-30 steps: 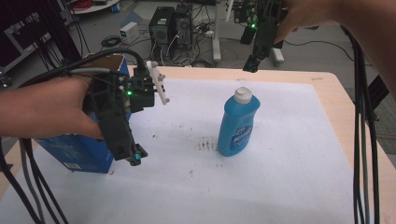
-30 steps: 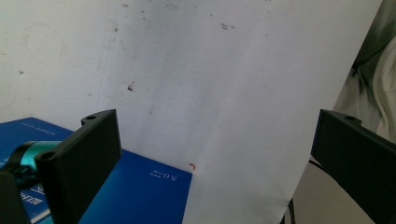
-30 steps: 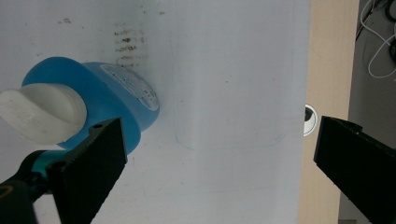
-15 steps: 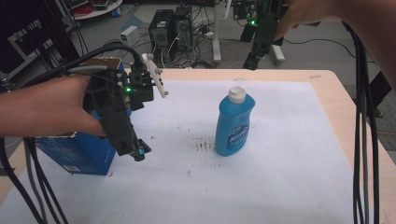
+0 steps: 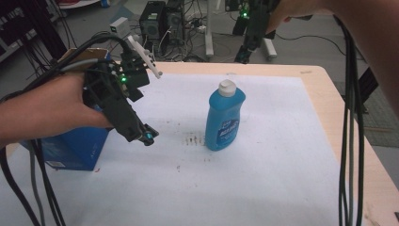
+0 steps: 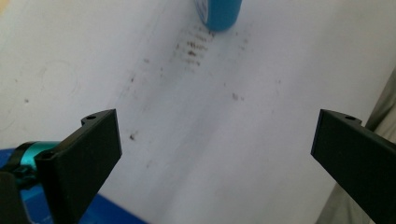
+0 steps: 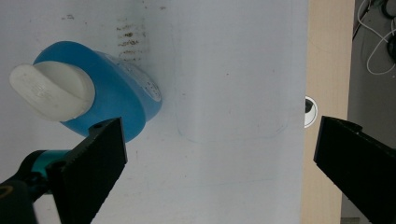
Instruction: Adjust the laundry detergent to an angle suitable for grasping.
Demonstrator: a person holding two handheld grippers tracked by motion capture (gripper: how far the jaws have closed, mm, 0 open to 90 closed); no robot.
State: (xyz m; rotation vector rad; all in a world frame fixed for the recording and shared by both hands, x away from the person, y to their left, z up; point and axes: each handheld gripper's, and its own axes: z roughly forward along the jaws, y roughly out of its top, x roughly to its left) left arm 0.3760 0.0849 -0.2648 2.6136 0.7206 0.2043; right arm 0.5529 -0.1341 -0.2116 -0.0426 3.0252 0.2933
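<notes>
A blue bottle (image 5: 225, 117) with a white cap (image 5: 227, 87) — upright, mid-table on the white sheet (image 5: 263, 179).

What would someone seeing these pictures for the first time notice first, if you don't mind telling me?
Most likely the blue bottle with its white cap, standing upright near the middle of the white sheet on the table. Next, the left claw, hovering open above the sheet to the bottle's left, beside a blue box at the table's left edge. The right claw, jaws wide apart, looks down on the bottle from above.
</notes>
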